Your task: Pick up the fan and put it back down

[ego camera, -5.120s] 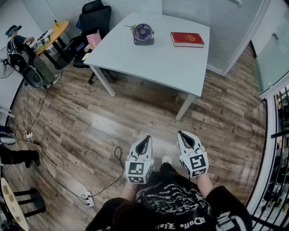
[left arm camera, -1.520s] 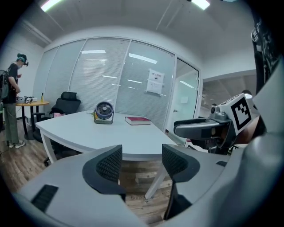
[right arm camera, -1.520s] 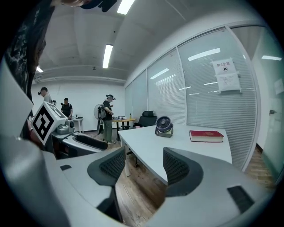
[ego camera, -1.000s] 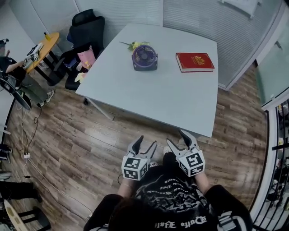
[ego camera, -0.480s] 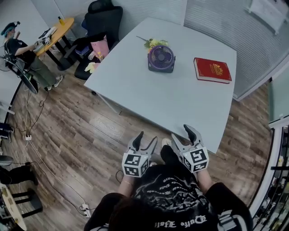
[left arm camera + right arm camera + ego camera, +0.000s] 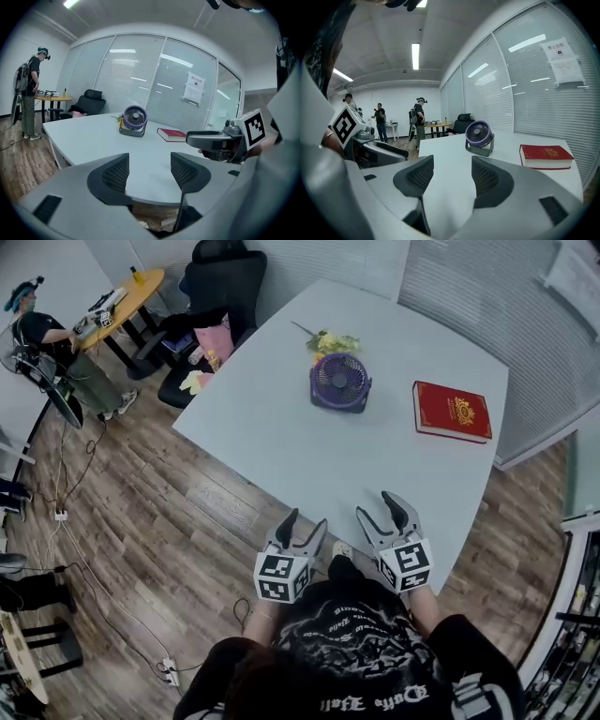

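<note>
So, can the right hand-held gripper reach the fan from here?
Probably not yet: the right hand-held gripper is open at the near edge of the table, the fan far across it. Nothing stands between them, so the way is free.

Even, bright office light falls from ceiling strip lights [image 6: 415, 56] above and ahead of the right gripper [image 6: 451, 173]; they mirror as streaks in the glass wall [image 6: 525, 93] beyond its jaws. Both gripper views bulge toward black corners. The fan [image 6: 339, 382] ahead casts only a faint shadow.
</note>
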